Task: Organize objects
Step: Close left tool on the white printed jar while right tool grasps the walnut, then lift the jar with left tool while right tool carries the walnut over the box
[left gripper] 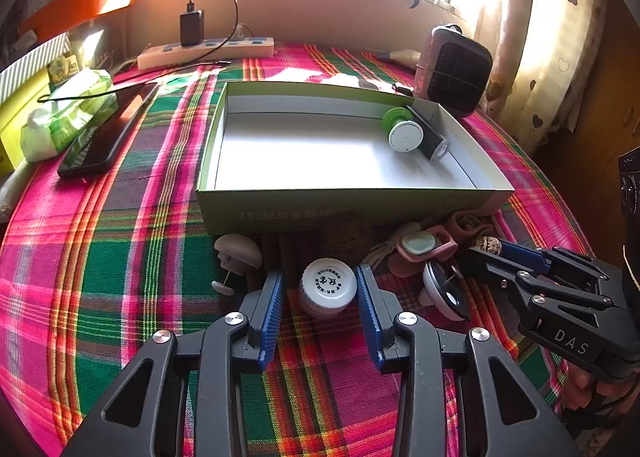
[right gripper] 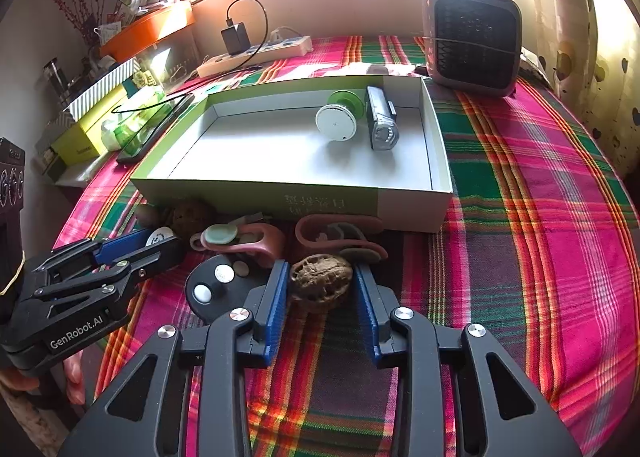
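1. The left gripper [left gripper: 320,293] is open wide. A white bottle cap [left gripper: 327,287] sits right between its blue fingers, not squeezed yet.
2. The right gripper [right gripper: 321,289] is open wide too. A bumpy walnut [right gripper: 320,281] sits between its fingers, maybe touching 1 side.
3. The green box [left gripper: 352,209] is straight ahead of both grippers, just past the pile of small things.
4. In the box, at its far right corner, lie a green spool [right gripper: 340,113] and a small flashlight [right gripper: 382,125].
5. Each gripper needs to close, lift, then go forward over the box wall.
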`<state>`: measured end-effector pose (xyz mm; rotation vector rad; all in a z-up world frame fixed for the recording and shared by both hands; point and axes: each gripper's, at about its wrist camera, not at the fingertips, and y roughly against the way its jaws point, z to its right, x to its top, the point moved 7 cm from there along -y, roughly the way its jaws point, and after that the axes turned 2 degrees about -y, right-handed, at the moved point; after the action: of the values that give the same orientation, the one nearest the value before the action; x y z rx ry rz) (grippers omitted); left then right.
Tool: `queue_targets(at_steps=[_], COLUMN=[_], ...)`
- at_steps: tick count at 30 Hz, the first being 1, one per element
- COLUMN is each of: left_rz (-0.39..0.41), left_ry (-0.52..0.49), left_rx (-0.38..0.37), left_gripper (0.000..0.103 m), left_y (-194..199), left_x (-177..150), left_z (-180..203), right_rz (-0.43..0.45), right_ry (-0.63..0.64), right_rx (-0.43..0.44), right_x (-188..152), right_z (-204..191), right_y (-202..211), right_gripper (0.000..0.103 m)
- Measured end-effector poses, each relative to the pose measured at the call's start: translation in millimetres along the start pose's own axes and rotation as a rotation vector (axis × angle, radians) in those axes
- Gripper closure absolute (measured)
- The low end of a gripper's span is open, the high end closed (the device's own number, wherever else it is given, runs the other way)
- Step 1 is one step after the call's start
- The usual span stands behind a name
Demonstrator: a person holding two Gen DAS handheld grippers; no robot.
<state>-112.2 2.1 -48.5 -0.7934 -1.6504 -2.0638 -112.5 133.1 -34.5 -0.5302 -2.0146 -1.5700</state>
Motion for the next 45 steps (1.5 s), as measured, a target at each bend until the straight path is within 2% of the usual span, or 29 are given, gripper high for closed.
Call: queue_targets(at_steps=[5,31,45], left_rz=[0.001,0.001,0.055], left_ry=[0.004,-0.009,-0.007], left_rx=[0.011,0.010,-0.004], left_gripper=[0.076,0.077,0.077], left_y=[1,3,23], left_x=[1,1,20], left_z=[-2,-1,3], right_rz=[0.006,0.017,0.064], right_ry=[0.012,0.008,0.048], right_rx=[-0.007,-0.010,0.007], right_x=[-2,2,22], right_z=[-1,1,-13], right_y=[3,8,22], right_gripper=[0.069,0.069,0.069])
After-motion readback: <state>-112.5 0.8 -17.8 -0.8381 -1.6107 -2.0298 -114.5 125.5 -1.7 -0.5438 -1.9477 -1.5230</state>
